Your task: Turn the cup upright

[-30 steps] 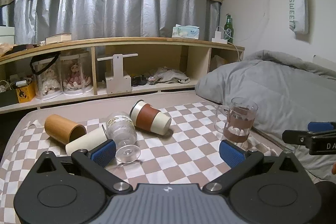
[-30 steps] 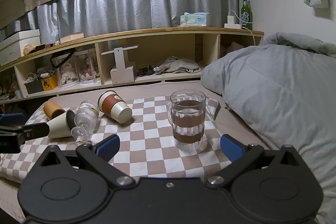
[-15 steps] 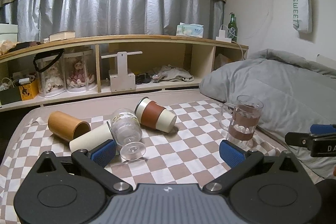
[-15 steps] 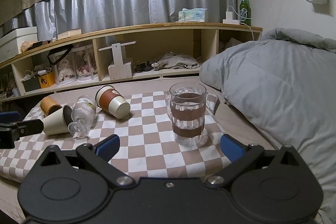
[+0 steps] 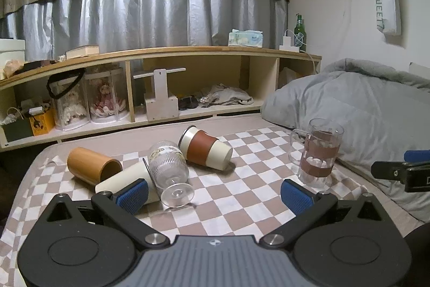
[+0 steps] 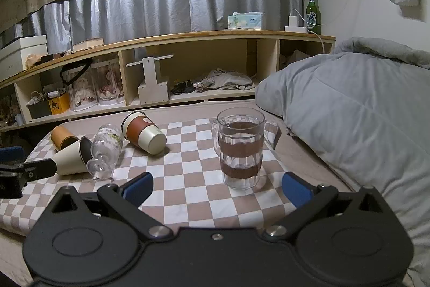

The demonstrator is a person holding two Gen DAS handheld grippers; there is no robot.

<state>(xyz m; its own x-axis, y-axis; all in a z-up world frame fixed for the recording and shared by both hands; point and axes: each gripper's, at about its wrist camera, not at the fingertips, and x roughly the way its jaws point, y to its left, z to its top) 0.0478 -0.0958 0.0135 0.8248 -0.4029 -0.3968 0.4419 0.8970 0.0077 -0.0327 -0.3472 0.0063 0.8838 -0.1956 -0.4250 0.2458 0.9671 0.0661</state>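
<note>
Several cups lie on their sides on the checkered cloth [image 5: 242, 195]: a bamboo cup [image 5: 91, 164], a cream cup [image 5: 126, 179], a clear ribbed stemmed glass [image 5: 169, 168] and a cream cup with a brown sleeve [image 5: 205, 148]. A glass mug with brown bands [image 5: 318, 152] stands upright at the right. My left gripper [image 5: 215, 195] is open and empty, short of the stemmed glass. My right gripper [image 6: 217, 188] is open and empty, just in front of the mug [image 6: 240, 148]. The lying cups show at left in the right wrist view [image 6: 143, 132].
A grey duvet [image 5: 362, 109] is piled to the right of the cloth. A low wooden shelf [image 5: 161, 88] with dolls, boxes and clothes runs along the back, under grey curtains. The left gripper's finger shows at the left edge of the right wrist view [image 6: 27, 170].
Both grippers have drawn back and lifted a little, so the cups sit slightly farther and lower in view. No cup has moved. Both grippers stay open.
</note>
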